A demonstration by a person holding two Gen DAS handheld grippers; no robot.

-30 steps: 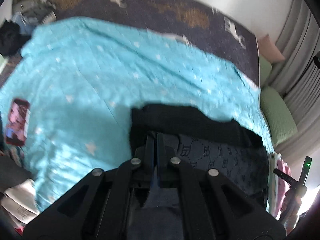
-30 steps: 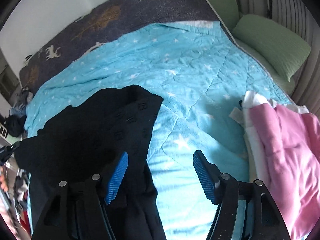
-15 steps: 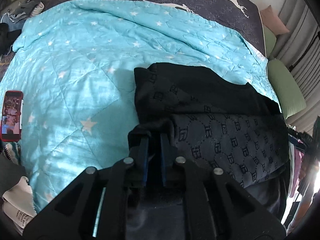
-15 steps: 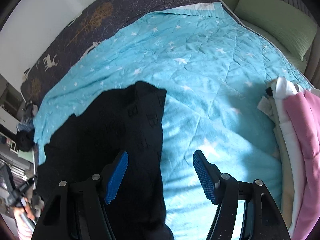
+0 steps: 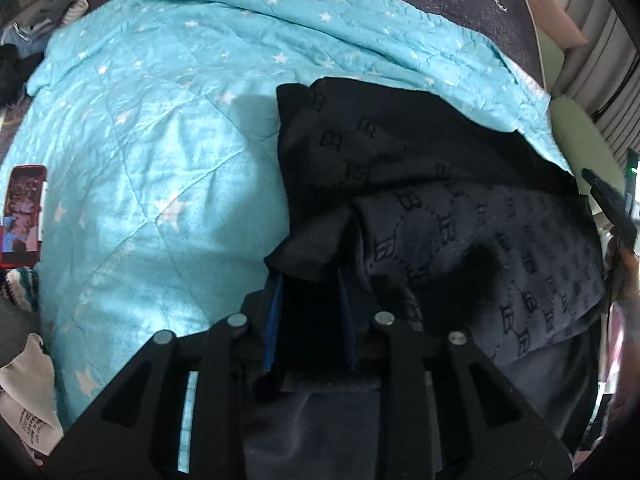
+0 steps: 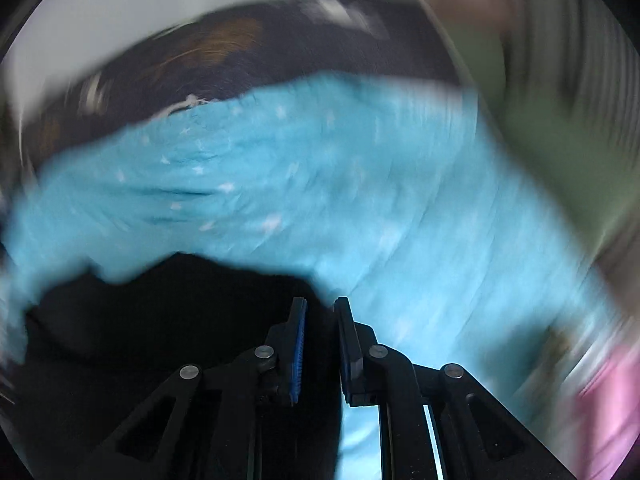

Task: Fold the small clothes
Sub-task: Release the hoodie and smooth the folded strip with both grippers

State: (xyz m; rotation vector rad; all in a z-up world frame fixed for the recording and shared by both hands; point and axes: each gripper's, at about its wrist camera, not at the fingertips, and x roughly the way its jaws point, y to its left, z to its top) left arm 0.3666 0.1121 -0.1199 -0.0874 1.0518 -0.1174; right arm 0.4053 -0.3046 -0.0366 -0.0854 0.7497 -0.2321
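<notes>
Moved since the earlier frames: left gripper (image 5: 310,280), lower now, jaws opening and letting go; a fold of the dark monogram-patterned knit garment (image 5: 420,184) drapes loosely over its fingertips, no longer pinched. Right gripper (image 6: 320,312): jaws closing from wide, near together at the garment's right edge; blur hides whether cloth is caught. Garment: half-folded, lying on the turquoise star-print quilt (image 5: 160,128). Red phone (image 5: 24,208): at the quilt's left edge. Judgement: one fold laid, next grasp beginning.
</notes>
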